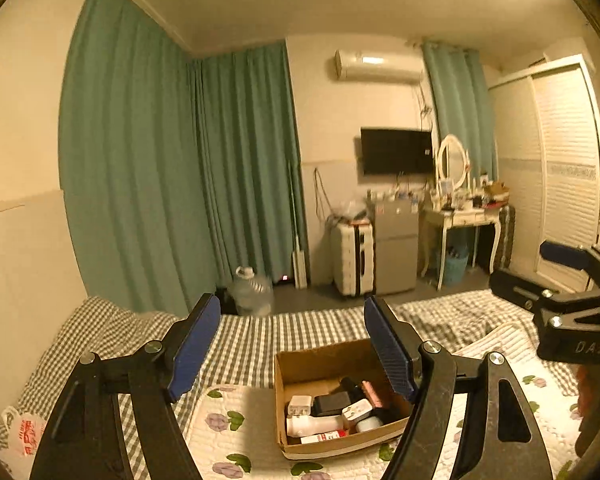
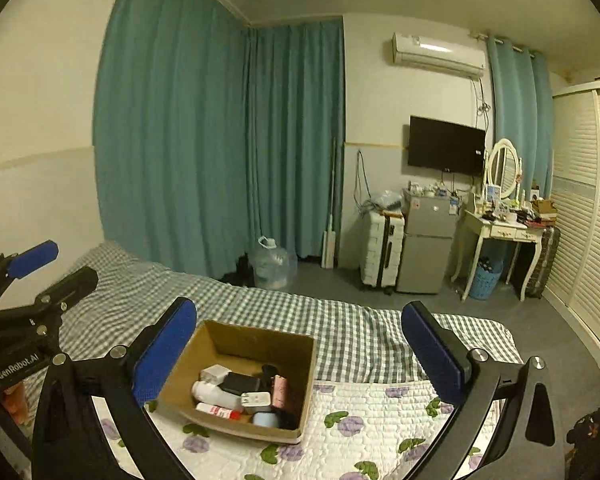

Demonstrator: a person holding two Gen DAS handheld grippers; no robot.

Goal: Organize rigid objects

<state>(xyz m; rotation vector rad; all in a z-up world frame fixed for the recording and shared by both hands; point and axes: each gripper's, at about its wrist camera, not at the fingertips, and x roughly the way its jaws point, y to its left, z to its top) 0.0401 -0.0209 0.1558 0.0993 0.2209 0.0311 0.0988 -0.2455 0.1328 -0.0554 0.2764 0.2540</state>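
A cardboard box (image 2: 236, 380) sits on the flowered quilt (image 2: 380, 420), holding white chargers (image 2: 256, 400), a black adapter (image 2: 240, 383), a white bottle (image 2: 214, 394) and a red-labelled tube (image 2: 219, 411). Both the left gripper (image 1: 292, 344) and the right gripper (image 2: 300, 352) are spread wide, empty, above it. The left gripper's body reads "GenRobot.AI".
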